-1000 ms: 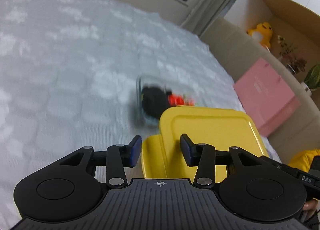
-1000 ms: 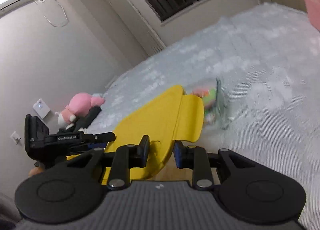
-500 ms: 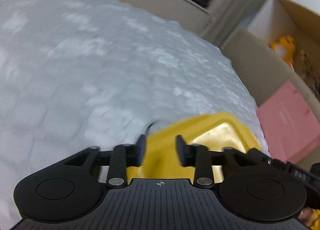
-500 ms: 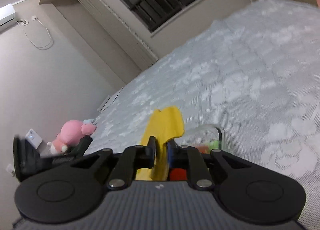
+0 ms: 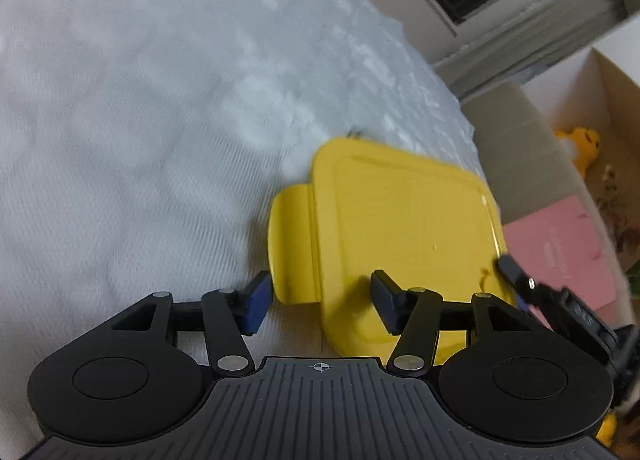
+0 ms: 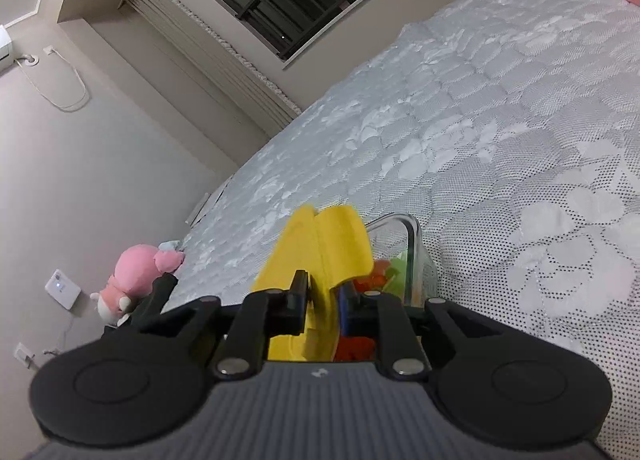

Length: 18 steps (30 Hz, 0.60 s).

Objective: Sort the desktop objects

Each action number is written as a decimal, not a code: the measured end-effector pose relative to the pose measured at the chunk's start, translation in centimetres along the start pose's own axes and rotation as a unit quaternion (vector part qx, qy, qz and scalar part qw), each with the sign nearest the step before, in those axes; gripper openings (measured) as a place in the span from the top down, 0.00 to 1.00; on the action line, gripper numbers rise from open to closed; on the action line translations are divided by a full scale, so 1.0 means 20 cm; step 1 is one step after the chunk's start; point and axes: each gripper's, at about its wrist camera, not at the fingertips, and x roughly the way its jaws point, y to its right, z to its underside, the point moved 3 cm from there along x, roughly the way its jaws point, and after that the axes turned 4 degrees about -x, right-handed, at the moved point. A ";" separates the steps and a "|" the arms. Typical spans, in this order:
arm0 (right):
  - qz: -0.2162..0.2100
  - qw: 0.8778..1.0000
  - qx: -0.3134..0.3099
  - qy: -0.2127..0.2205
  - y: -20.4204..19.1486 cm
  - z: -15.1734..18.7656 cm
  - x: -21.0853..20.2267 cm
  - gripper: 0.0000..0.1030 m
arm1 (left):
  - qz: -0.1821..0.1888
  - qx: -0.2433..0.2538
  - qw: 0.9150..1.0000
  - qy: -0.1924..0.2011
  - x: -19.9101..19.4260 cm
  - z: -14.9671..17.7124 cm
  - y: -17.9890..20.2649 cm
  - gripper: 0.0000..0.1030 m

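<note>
A yellow box lid [image 5: 400,227] lies over the clear box, hiding it in the left wrist view. My left gripper [image 5: 320,306] is open, its fingers either side of the lid's near side flap, not gripping it. In the right wrist view my right gripper [image 6: 323,300] is shut on the yellow lid [image 6: 320,252], seen edge-on. The clear glass box [image 6: 404,256] with red, orange and green pieces inside sits just beyond and to the right of the fingers. The right gripper's fingertips [image 5: 516,274] show at the lid's right edge in the left wrist view.
All sits on a grey-white lace cover [image 6: 500,131]. A pink plush toy [image 6: 136,280] lies at the cover's left edge. A pink box [image 5: 560,252] and a yellow plush [image 5: 580,143] sit off to the right, beside a beige headboard [image 5: 516,131].
The lid has come down flat over the clear box. My left gripper opened wider and let go of the lid. My right gripper kept its grip and tilted with the lid.
</note>
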 end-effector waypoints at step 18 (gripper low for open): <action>0.076 0.995 -0.036 0.048 0.07 0.04 -0.16 0.52 | -0.042 0.116 0.992 0.030 0.07 -0.20 0.31 0.47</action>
